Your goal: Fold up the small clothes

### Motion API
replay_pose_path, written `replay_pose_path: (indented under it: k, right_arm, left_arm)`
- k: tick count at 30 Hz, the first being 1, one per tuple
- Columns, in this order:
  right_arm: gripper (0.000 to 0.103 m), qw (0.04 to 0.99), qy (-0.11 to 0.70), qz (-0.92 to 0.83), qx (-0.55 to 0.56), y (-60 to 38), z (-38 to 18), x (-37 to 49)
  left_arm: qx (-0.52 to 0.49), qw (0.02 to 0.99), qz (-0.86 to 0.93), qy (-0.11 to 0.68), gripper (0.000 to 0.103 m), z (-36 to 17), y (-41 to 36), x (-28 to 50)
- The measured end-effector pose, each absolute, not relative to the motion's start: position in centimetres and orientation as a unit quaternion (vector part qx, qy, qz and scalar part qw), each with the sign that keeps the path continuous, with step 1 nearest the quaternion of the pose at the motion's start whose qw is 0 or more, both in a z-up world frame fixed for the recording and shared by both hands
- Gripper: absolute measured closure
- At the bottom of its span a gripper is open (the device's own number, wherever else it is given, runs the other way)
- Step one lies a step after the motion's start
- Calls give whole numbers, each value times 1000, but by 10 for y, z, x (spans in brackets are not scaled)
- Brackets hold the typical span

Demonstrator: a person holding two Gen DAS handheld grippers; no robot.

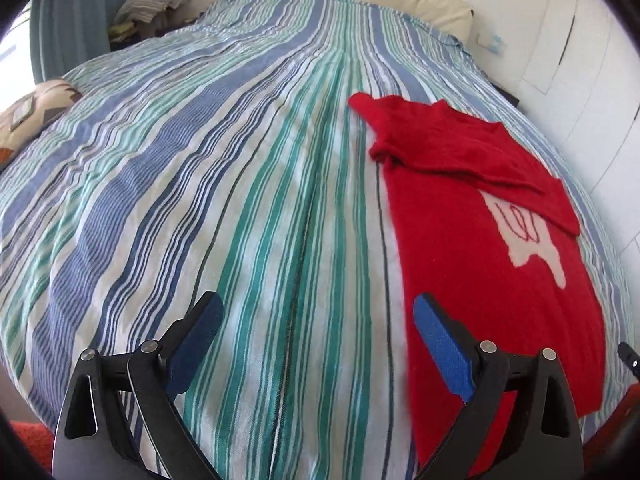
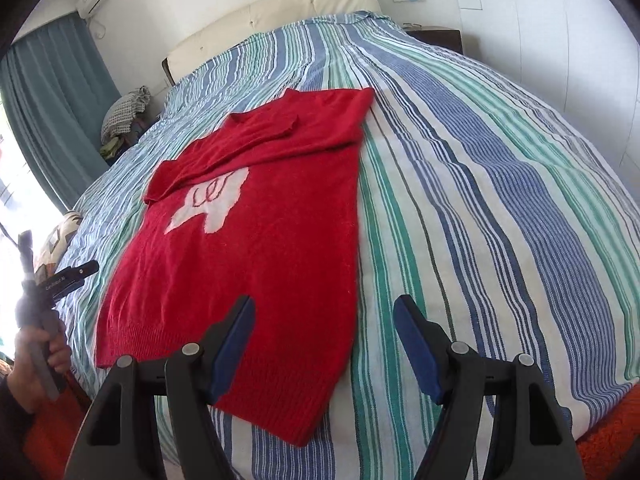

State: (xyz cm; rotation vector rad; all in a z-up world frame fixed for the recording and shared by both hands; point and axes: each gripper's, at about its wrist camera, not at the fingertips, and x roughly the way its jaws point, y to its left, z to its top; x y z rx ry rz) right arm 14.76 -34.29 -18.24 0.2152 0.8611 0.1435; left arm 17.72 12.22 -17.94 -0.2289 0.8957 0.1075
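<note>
Red knit sweater (image 2: pixel 256 248) with a white motif on its chest lies flat on the blue, green and white striped bedspread (image 2: pixel 460 200), near the bed's front edge. Both sleeves are folded across the chest; one cuff ends near the collar, the other partly covers the motif. Long axis runs from the ribbed hem at the near edge up toward the cream padded headboard (image 2: pixel 280 8), collar end farthest away, roughly parallel to the stripes.

Surroundings: patterned cushion (image 1: pixel 32 112) at the far left edge of the bed, a heap of striped and checked laundry (image 1: pixel 152 4) beside the headboard, teal curtain (image 2: pixel 52 92) at the window, white wardrobe doors (image 1: pixel 592 80) along the right wall, dark nightstand (image 2: pixel 436 38) at the far corner. Nothing lies on the sweater or blocks it; bedspread around it is bare.

No containers in view.

Left gripper (image 1: pixel 316 328): jaws spread wide, nothing between the blue pads, over bare bedspread just left of the sweater's side edge. From the right wrist view a hand (image 2: pixel 36 364) holds its handle off the left bed edge.

Right gripper (image 2: pixel 324 340): jaws apart, not pinching, hovering over the hem's right corner; left pad over the knit, right pad over bedspread.
</note>
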Motion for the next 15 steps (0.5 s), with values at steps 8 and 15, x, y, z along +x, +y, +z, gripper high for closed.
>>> replay_pose_path:
  k: [8, 15]
  right_arm:
    - [32, 912, 390, 18, 122, -361, -173, 148]
    - [32, 928, 358, 28, 97, -374, -148, 133]
  left_arm:
    - [-89, 878, 137, 450, 6, -207, 148, 179]
    - [-126, 858, 185, 463, 0, -222, 157, 192]
